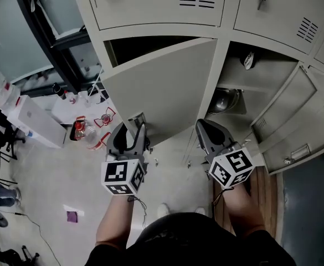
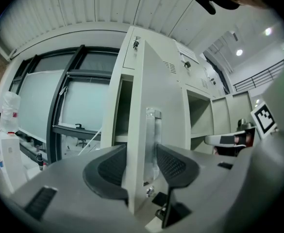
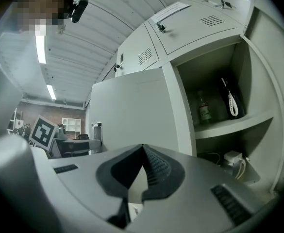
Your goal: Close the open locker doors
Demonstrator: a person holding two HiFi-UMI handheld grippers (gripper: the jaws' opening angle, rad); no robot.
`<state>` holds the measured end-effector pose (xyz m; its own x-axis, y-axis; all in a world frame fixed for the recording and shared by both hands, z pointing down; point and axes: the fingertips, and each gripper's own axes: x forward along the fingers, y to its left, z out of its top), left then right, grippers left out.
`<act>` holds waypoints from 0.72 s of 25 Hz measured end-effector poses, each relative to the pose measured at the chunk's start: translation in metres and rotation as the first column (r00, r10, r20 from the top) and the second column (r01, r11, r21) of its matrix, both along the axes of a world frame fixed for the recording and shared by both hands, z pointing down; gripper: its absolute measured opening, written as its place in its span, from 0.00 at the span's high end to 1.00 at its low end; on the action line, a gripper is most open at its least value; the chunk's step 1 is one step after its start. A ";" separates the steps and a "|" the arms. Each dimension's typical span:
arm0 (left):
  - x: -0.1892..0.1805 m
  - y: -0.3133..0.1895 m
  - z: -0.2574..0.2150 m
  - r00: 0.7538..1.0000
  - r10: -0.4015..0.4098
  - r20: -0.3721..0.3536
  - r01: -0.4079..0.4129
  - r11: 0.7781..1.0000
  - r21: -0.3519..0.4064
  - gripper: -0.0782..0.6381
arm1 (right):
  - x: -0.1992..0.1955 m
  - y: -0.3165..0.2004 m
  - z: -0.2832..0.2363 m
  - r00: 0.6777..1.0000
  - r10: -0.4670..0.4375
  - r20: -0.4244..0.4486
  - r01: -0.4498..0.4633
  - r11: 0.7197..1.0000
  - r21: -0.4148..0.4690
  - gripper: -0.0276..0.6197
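Note:
A beige locker door point(image 1: 162, 87) stands swung out from its dark compartment point(image 1: 145, 46). My left gripper point(image 1: 135, 127) is at this door's free edge. In the left gripper view the door point(image 2: 158, 91) and its clear handle point(image 2: 152, 140) lie between the jaws of the left gripper point(image 2: 141, 166), with a gap at the right pad. My right gripper point(image 1: 206, 126) is shut and empty, level with the door face point(image 3: 132, 110) seen past the right gripper point(image 3: 142, 152). To its right gapes an open compartment point(image 3: 214, 81). Another door point(image 1: 294, 115) stands open at the right.
The open compartment holds a bottle point(image 3: 205, 109), a black item with a white strap point(image 3: 230, 98), and a metal bowl point(image 1: 225, 100) lower down. The upper lockers point(image 1: 162, 4) are closed. On the floor at left sit a white box point(image 1: 37, 121) and red-trimmed bottles point(image 1: 81, 129).

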<state>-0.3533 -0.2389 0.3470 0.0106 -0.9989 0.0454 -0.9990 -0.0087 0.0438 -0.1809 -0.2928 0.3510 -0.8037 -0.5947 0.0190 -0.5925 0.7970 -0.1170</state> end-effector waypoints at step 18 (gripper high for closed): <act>-0.046 -0.058 0.000 0.998 -0.041 0.045 0.042 0.999 -0.010 0.62 | -0.022 -0.018 0.015 0.998 0.062 -0.009 -0.062 0.998 -0.030 0.96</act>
<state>-0.3995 -0.2964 0.3468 -0.0331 -0.9979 0.0555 -0.9995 0.0331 -0.0014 -0.2030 -0.3109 0.3664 -0.7651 -0.6424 0.0441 -0.6417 0.7549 -0.1353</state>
